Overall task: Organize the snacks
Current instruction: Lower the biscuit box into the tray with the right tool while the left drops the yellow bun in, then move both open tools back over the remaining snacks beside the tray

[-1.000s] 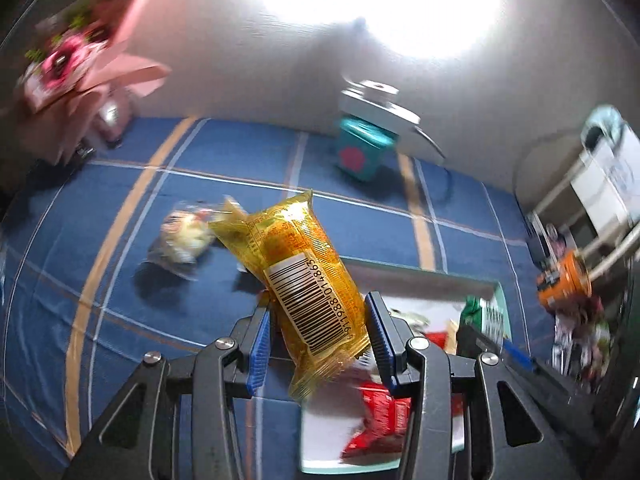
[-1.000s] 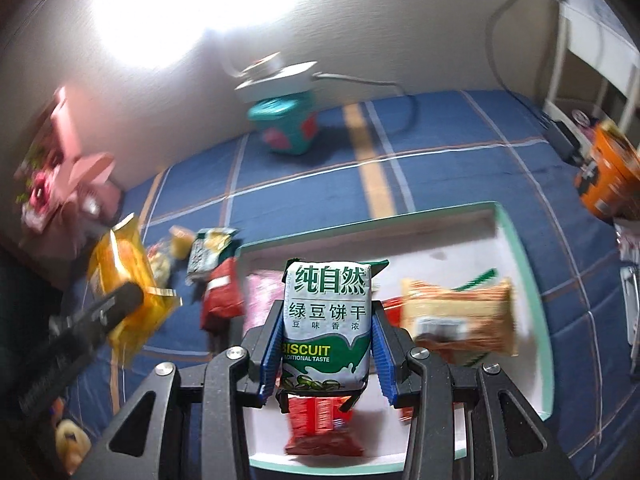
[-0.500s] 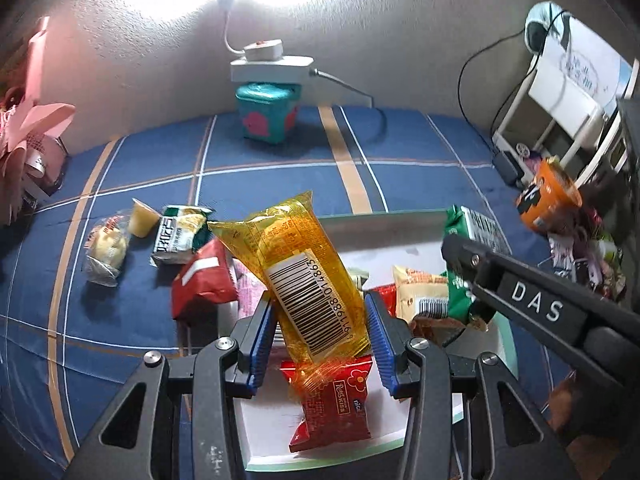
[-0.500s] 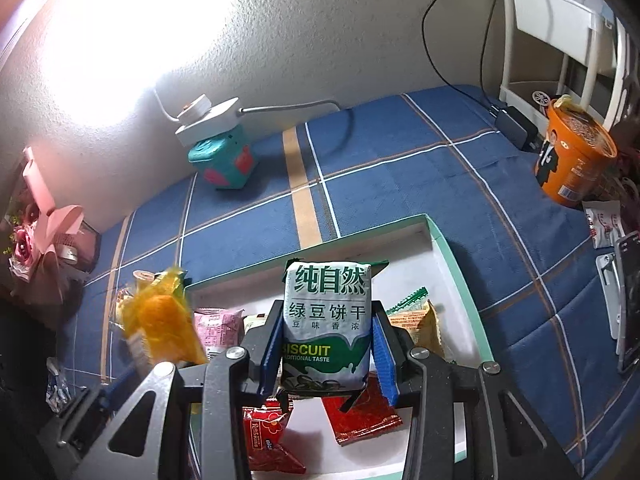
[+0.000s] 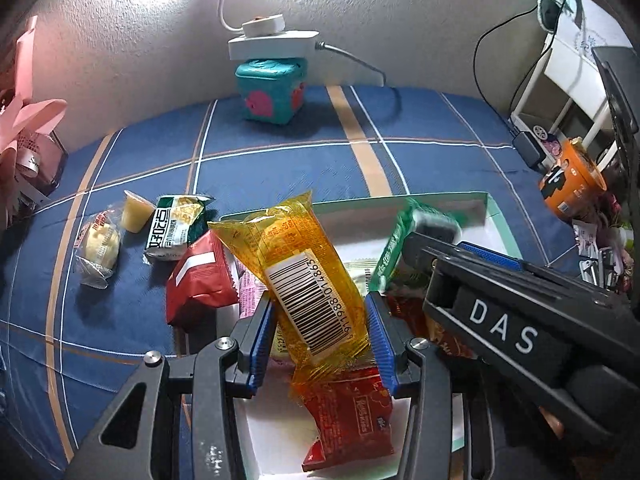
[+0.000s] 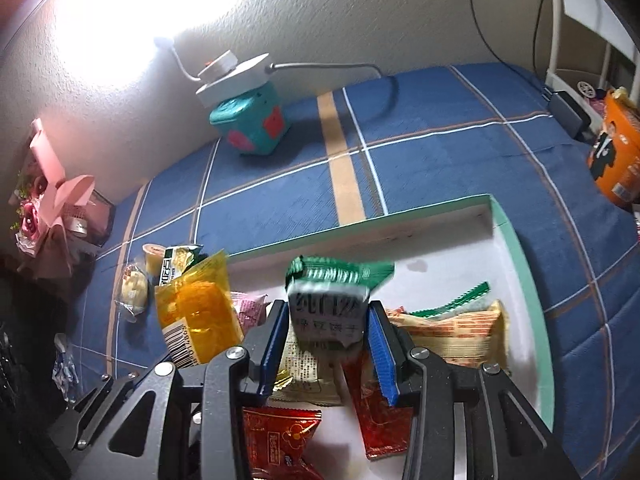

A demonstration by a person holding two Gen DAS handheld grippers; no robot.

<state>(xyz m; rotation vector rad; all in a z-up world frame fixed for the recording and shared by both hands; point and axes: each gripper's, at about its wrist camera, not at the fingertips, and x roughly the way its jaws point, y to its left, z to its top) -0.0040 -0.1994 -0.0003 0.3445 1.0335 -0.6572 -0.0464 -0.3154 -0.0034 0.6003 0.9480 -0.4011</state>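
Observation:
My left gripper point(image 5: 322, 340) is shut on a yellow-orange snack packet point(image 5: 304, 272) with a barcode, held above the left part of the white tray with a green rim point(image 5: 496, 216). My right gripper point(image 6: 328, 344) stands over the tray point(image 6: 516, 248); its pads are spread and the green-and-white biscuit pack point(image 6: 328, 304) is blurred and tipping between them. The tray holds red packets point(image 6: 276, 440), a beige packet point(image 6: 460, 336) and a pink one. The right gripper body shows in the left wrist view point(image 5: 512, 320).
On the blue plaid cloth left of the tray lie a red packet point(image 5: 200, 280), a green-white packet point(image 5: 172, 228), a jelly cup point(image 5: 136, 210) and a wrapped cake point(image 5: 98, 246). A teal box point(image 5: 270, 92) with a lamp stands by the wall. An orange noodle cup point(image 5: 570, 178) is at the right.
My right gripper has opened and the biscuit pack is tipping forward, blurred. Both grippers have come lower over the tray. The left still holds the yellow packet.

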